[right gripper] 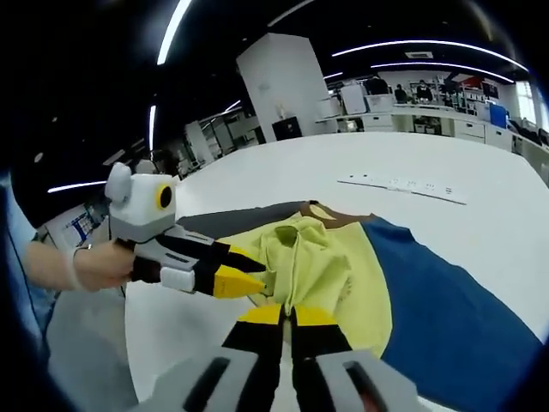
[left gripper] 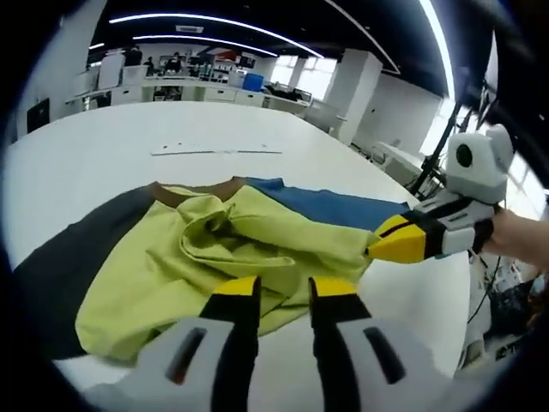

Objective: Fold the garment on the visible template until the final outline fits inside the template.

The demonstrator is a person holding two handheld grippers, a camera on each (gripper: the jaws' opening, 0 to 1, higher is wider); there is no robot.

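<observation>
White table | garment bunched | strip well beyond collar

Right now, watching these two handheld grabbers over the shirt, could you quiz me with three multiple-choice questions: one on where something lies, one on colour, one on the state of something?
1. Where does the garment lie?
A. on the white table
B. on a chair
C. on the floor

2. What colour is the garment's middle panel?
A. red
B. yellow-green
C. white

3. How does the yellow-green cloth look?
A. smooth and flat
B. rolled into a tube
C. bunched and wrinkled

Answers:
1 A: white tabletop surrounds it in both views.
2 B: yellow-green lies between a dark grey side and a blue side.
3 C: folds pile up by the left gripper and right gripper.
</observation>
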